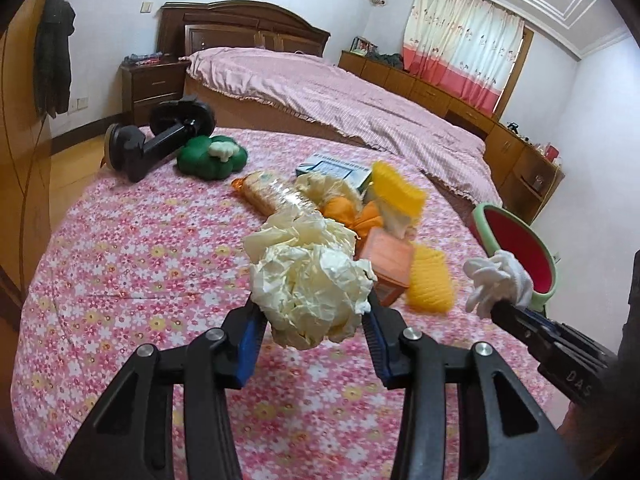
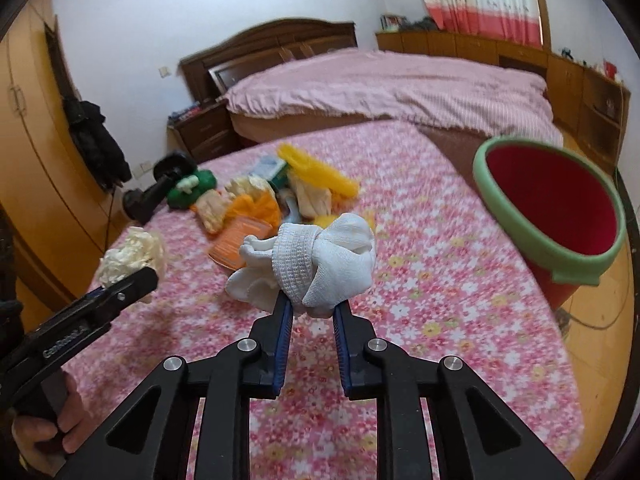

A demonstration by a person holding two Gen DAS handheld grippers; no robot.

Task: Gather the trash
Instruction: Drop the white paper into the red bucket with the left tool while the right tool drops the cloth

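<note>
My left gripper [image 1: 312, 308] is shut on a crumpled cream paper wad [image 1: 308, 280] and holds it above the pink floral tabletop [image 1: 120, 280]. The wad also shows in the right wrist view [image 2: 132, 256]. My right gripper [image 2: 310, 304] is shut on a bundled white cloth [image 2: 316, 260], also held above the table; it shows in the left wrist view [image 1: 496, 280]. A red bin with a green rim [image 2: 552, 208] stands tilted at the table's right edge, to the right of the cloth.
A pile of items lies mid-table: a cracker packet [image 1: 268, 192], orange wrappers [image 1: 352, 212], yellow netting [image 1: 428, 280], an orange box [image 1: 386, 260], a blue box [image 1: 332, 168]. A green cushion [image 1: 212, 156] and a black suction mount [image 1: 160, 136] lie at the far left. A bed [image 1: 340, 92] stands behind.
</note>
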